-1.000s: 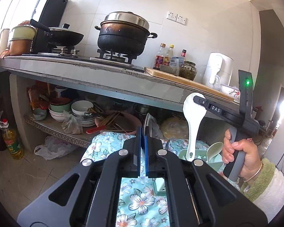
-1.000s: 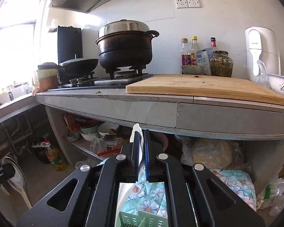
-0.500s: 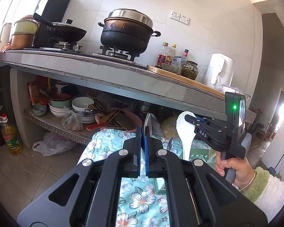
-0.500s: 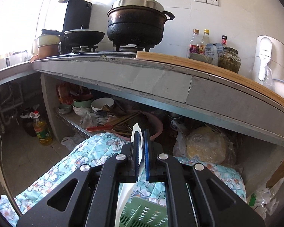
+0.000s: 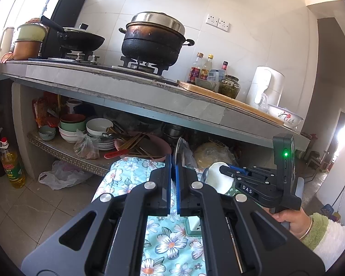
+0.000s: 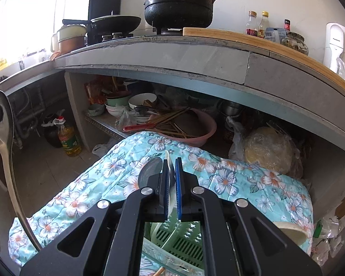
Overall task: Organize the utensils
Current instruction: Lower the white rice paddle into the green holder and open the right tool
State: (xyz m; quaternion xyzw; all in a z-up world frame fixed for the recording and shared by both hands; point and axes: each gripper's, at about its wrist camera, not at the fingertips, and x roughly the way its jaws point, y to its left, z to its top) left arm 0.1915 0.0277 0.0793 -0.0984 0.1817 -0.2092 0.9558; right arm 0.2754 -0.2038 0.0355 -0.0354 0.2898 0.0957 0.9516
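My right gripper (image 6: 171, 184) is pinching a white ceramic spoon (image 5: 218, 177), jaws pressed tight on its handle, bowl tipped toward the green slotted basket (image 6: 181, 239) that sits on the floral quilt (image 6: 230, 179) just under my fingers. My left gripper (image 5: 173, 184) is clamped on a long metal spoon (image 6: 2, 133), blade-thin between the pads, and from the right camera its bowl shows at the far left edge, handle running down out of frame.

Risk now: the ceramic spoon is smooth and I hold it on a narrow edge, so I judge a twist on the way down could let it pivot or slip, and it could chip against the basket rim. The quilt is soft, so the basket may tip if I press 1 side.

Hard to read: the basket's compartments are mostly behind my own gripper body, so I cannot tell which slot is free. Something round and grey (image 6: 149, 170) lies just beside my left pad, possibly another spoon. A pale cup (image 6: 289, 231) peeks out at the quilt's right edge, cut off.
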